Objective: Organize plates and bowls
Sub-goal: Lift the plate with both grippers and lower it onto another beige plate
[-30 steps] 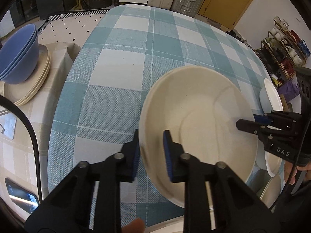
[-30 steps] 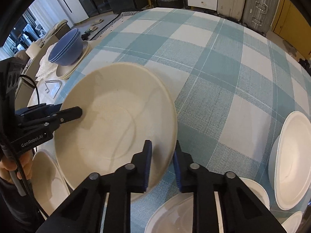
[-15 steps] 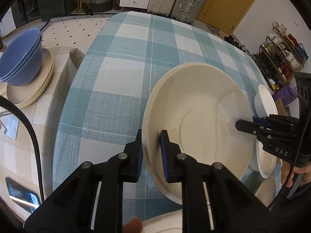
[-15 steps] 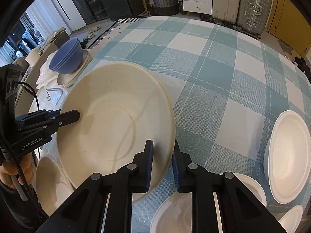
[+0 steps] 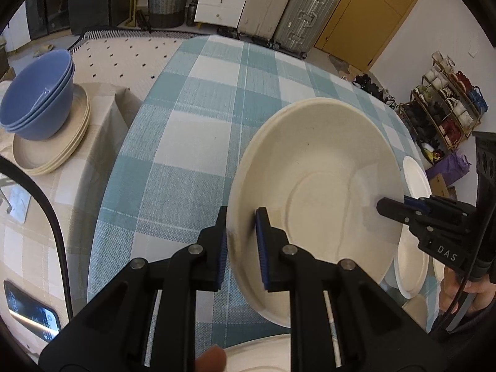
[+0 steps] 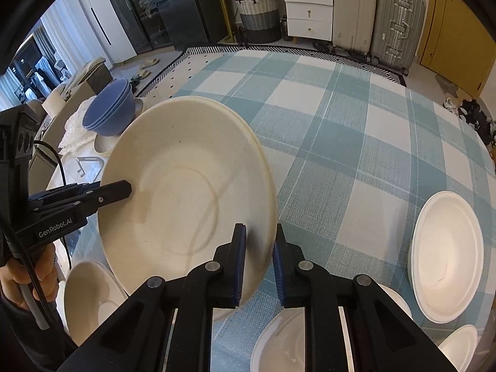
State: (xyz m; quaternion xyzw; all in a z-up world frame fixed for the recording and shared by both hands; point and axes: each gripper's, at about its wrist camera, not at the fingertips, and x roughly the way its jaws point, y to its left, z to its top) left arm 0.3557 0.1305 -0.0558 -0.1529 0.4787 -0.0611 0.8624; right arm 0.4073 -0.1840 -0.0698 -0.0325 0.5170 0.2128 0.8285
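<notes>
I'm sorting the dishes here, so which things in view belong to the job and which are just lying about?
Part of the job:
- big cream plate, clamped by left gripper and right gripper
- blue bowls on stacked cream plates
- white bowls

Lying about:
- suitcases
- woven basket
- phone

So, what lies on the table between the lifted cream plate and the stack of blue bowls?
Only bare checked tablecloth lies between the cream plate and the blue bowls; nothing stands there. The left wrist view shows it best.
</notes>
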